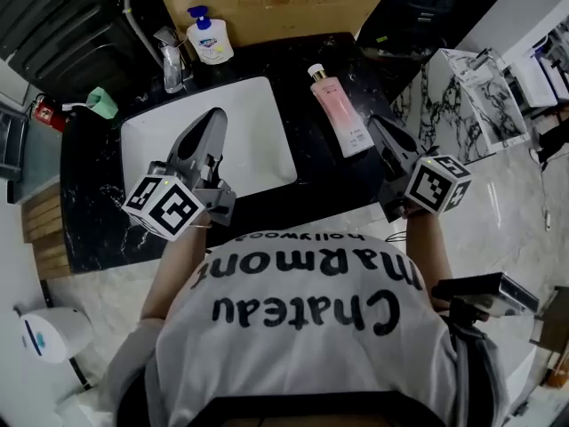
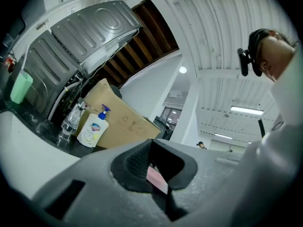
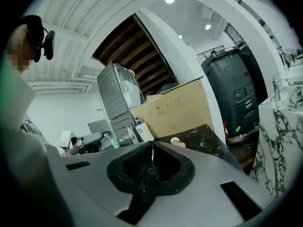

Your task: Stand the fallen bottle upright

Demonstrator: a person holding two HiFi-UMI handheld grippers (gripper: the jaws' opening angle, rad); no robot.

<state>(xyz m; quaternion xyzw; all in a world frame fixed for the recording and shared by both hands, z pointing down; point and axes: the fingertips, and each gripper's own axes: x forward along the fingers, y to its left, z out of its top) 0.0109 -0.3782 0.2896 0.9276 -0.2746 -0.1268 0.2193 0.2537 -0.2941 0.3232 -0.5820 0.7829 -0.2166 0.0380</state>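
Fingers [image 2: 135, 162] of left gripper [image 2: 151, 143] and right gripper [image 3: 151, 146]: closed, nothing held; fallen pink bottle [image 1: 340, 109], judged light, rigid and slippery, to be taken across its mid-body by 1 gripper.

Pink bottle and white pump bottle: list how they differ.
The slim pink bottle lies flat, right of the white sink; the white pump bottle stands upright by the faucet. The pink bottle has a pale cap, the white pump bottle a blue pump. Both rest on the black counter.
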